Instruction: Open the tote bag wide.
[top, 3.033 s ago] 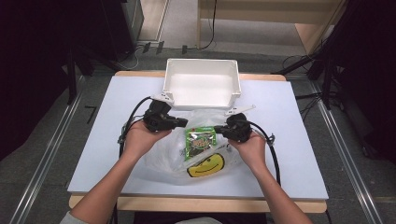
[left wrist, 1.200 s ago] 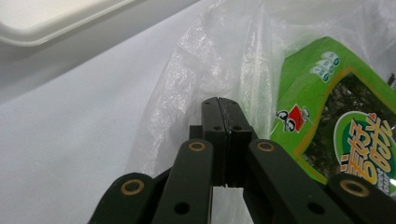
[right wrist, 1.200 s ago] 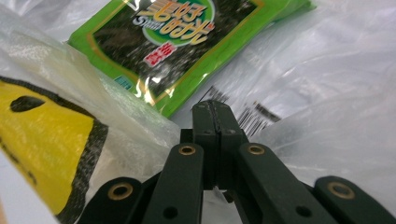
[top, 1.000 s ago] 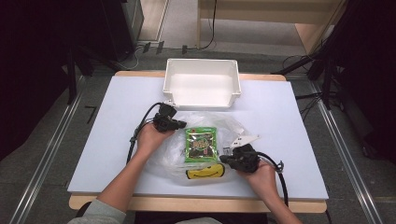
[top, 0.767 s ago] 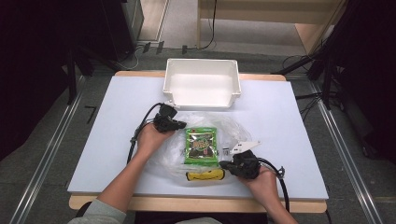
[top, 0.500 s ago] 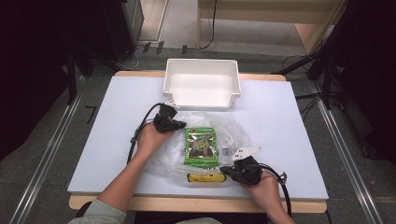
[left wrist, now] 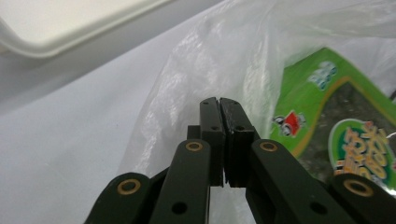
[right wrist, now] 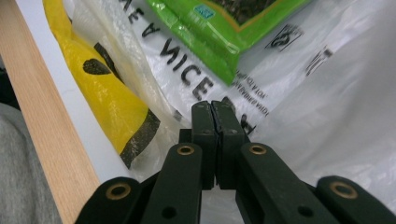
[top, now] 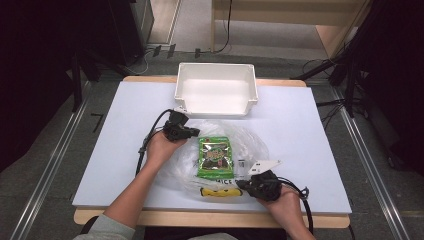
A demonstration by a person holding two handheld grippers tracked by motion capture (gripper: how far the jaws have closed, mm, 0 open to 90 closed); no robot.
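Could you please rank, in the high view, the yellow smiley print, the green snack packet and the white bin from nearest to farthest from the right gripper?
From the right gripper:
1. Yellow smiley print, just beside it.
2. Green snack packet, mid-table.
3. White bin, far edge.

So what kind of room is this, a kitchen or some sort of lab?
Most likely a lab recording bench, not a kitchen: a white-topped table, cabled hand-held grippers, the left gripper and right gripper, and dark equipment stands around it.

We had open bench (top: pixel 320 145) right of the plastic bag (top: pixel 250 145); the white bin (top: pixel 216 90) blocked the far edge.
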